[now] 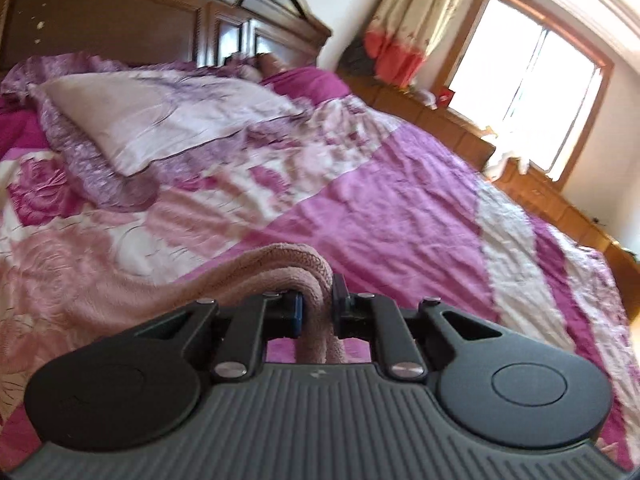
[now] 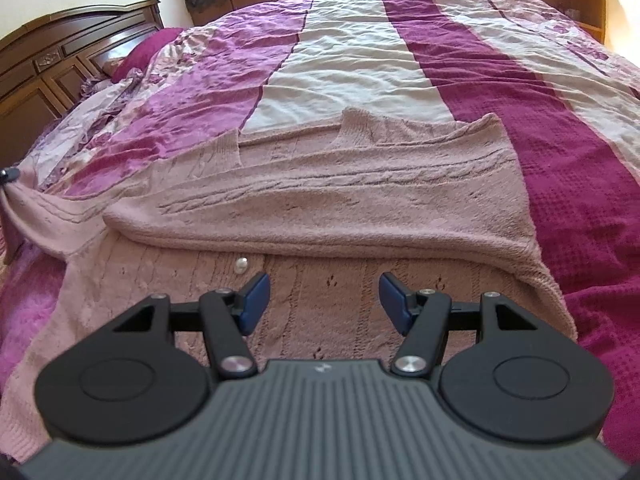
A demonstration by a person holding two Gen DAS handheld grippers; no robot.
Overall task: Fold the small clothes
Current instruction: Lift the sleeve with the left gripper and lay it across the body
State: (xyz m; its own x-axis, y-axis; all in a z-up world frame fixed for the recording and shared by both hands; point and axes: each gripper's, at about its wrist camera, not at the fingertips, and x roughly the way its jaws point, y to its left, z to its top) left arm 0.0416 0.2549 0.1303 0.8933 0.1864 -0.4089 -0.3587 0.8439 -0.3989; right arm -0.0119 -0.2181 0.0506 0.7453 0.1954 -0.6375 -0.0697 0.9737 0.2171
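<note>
— Pink wool, is that what lies on the bed?

— Yes: a dusty-pink cable-knit cardigan (image 2: 320,200) spread on a purple and white striped bedspread (image 2: 360,68), one side already folded over its buttoned front, where a pearly button (image 2: 241,266) shows.

— How would it handle?

— Judging by its drape, it is soft, limp and fairly light, with a thick fuzzy knit that should grip well and not slip. It stretches and sags where lifted, so a hem, cuff or folded edge looks like the best place to pinch.

— And the grippers?

— The left gripper (image 1: 318,308) has its blue pads pressed together on a bunched roll of the knit, raised above the bed at the cardigan's left end. The right gripper (image 2: 322,300) hovers just over the buttoned front, jaws spread wide, holding nothing; whether it touches the wool is unclear.
</note>
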